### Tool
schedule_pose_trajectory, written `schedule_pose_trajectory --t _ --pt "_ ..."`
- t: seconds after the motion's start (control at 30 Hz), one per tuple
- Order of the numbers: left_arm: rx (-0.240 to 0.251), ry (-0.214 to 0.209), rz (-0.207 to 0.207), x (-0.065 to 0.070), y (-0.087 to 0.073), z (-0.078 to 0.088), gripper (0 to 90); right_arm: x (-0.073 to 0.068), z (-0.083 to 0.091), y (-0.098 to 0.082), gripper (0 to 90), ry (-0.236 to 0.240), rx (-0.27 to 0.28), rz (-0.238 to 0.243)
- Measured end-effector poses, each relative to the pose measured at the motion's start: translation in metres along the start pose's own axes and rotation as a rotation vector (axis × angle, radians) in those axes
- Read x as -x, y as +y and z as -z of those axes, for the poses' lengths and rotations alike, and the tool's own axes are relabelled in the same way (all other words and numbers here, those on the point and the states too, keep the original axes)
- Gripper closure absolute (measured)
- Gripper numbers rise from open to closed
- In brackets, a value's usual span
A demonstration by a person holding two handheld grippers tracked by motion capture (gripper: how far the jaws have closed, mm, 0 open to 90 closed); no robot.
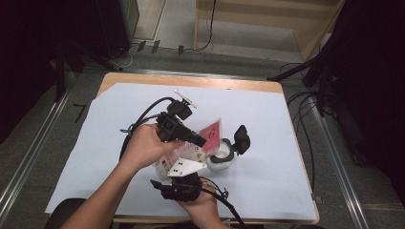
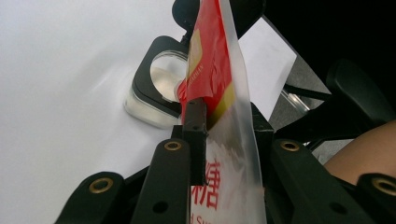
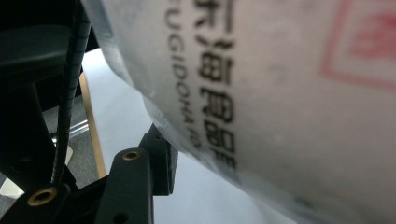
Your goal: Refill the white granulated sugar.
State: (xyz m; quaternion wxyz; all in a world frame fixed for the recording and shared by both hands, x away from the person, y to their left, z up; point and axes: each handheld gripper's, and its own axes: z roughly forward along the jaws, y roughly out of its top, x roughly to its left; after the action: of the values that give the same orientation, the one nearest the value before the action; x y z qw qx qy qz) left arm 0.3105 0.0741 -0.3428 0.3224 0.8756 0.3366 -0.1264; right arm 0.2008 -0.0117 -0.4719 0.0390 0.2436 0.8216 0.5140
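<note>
Starting at the fingers: our left gripper has its two black jaws clenched on the edge of a red, white and clear plastic sugar bag, the film pinched flat between the pads. In the high view this left gripper holds the bag tilted above the middle of the table, its red top end leaning toward a small clear square jar with a black rim; we judge the bag is held this way so its contents can run down into the jar's open mouth. The jar's black flip lid stands up, out of the way. Our right gripper sits under the bag's lower white end, seemingly to prop up its weight. In the right gripper view the bag's printed white film hangs close over the camera and hides one jaw, so we cannot tell whether that gripper is gripping or merely supporting. Moving outward, the jar rests on a pale blue-white sheet that covers the wooden table, probably to catch spills. Black cables trail from the grippers.
</note>
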Motion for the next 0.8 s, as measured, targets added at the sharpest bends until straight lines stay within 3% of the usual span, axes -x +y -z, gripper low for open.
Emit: schedule_pose_trajectory --t 0.47,0.6,0.8 --pt "-0.025 0.026 -0.020 -0.006 -0.002 -0.014 79.4 0.003 -0.011 -0.011 55.9 -0.001 -0.074 -0.004" --pt "-0.020 0.047 -0.039 -0.006 -0.003 -0.012 86.8 0.004 -0.010 -0.010 57.2 -0.004 -0.082 0.000" --pt "0.018 0.054 -0.051 -0.005 -0.004 -0.001 89.3 0.010 -0.008 -0.009 56.9 -0.014 -0.094 -0.014"
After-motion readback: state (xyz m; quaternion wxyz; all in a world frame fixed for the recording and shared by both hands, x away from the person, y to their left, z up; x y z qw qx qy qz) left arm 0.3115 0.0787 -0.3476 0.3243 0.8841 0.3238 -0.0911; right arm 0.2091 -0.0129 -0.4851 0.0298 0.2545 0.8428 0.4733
